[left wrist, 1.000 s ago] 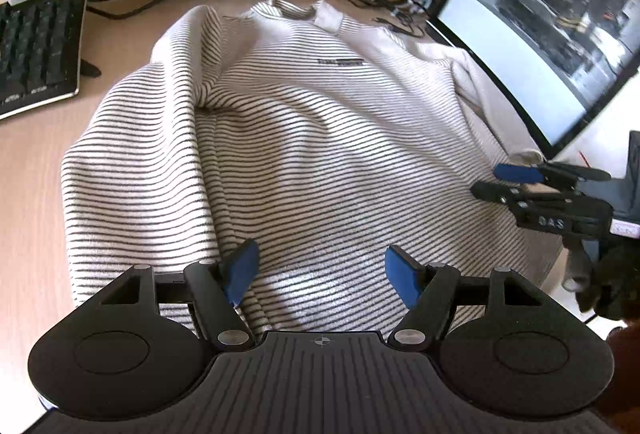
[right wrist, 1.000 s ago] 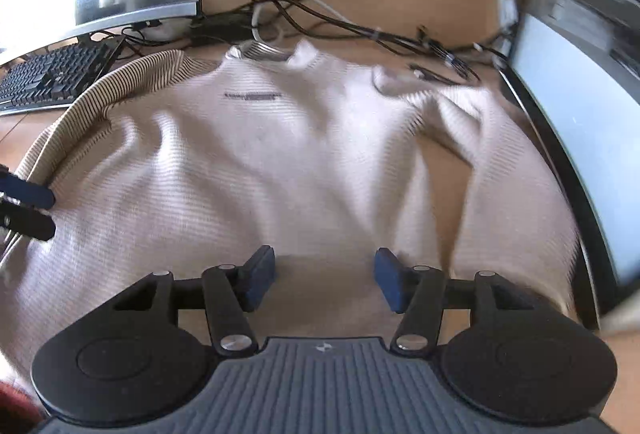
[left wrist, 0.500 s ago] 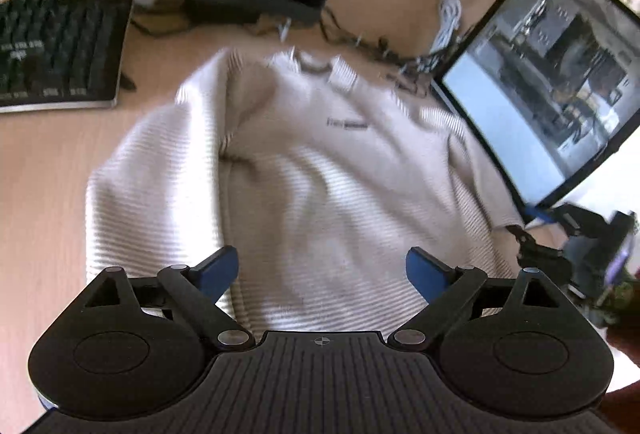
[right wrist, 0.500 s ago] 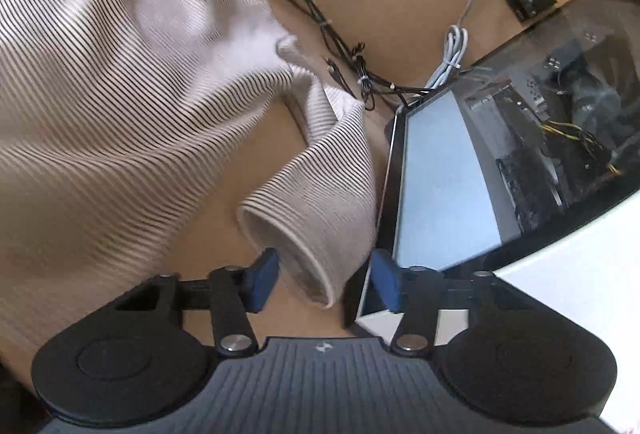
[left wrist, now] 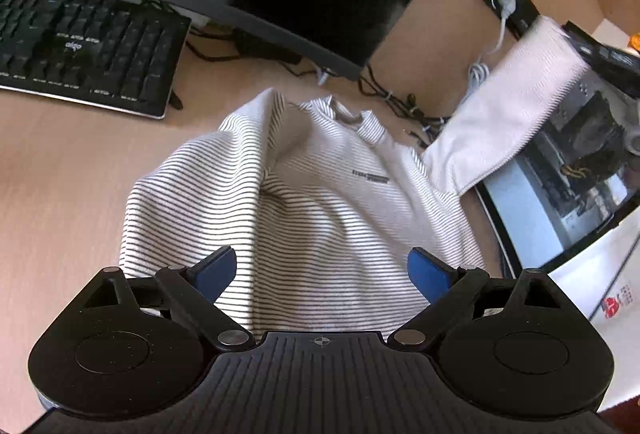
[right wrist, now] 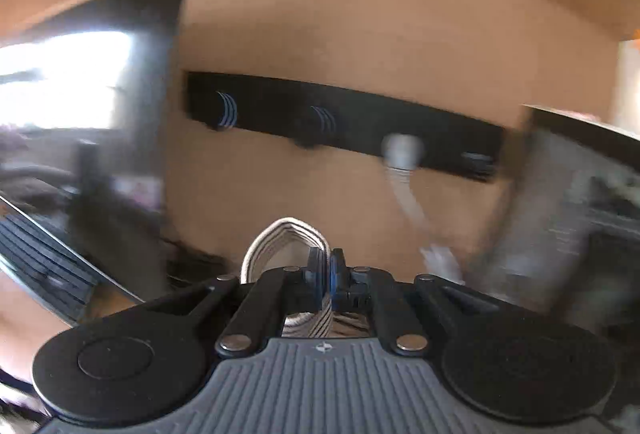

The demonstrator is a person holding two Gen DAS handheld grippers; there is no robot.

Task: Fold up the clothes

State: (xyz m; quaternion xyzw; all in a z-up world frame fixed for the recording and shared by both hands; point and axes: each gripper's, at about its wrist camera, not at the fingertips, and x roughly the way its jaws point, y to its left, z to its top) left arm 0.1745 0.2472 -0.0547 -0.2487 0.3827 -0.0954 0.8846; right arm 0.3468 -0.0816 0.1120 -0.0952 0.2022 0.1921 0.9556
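Here the desk (left wrist: 60,170) carries the striped sweater (left wrist: 320,218), spread front-up between the keyboard (left wrist: 80,46) and a monitor (left wrist: 568,186). Its sleeve (left wrist: 504,114) is lifted clear at the right, the cuff (right wrist: 286,238) pinched in the right gripper (right wrist: 326,276). The left gripper (left wrist: 320,270) hovers wide and empty above the hem. The sleeve fold is in hand; next, probably, carry the cuff across the chest.

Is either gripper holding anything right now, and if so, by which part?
The right gripper is shut on the sleeve cuff of the striped sweater, lifting that sleeve. The left gripper is open and holds nothing.
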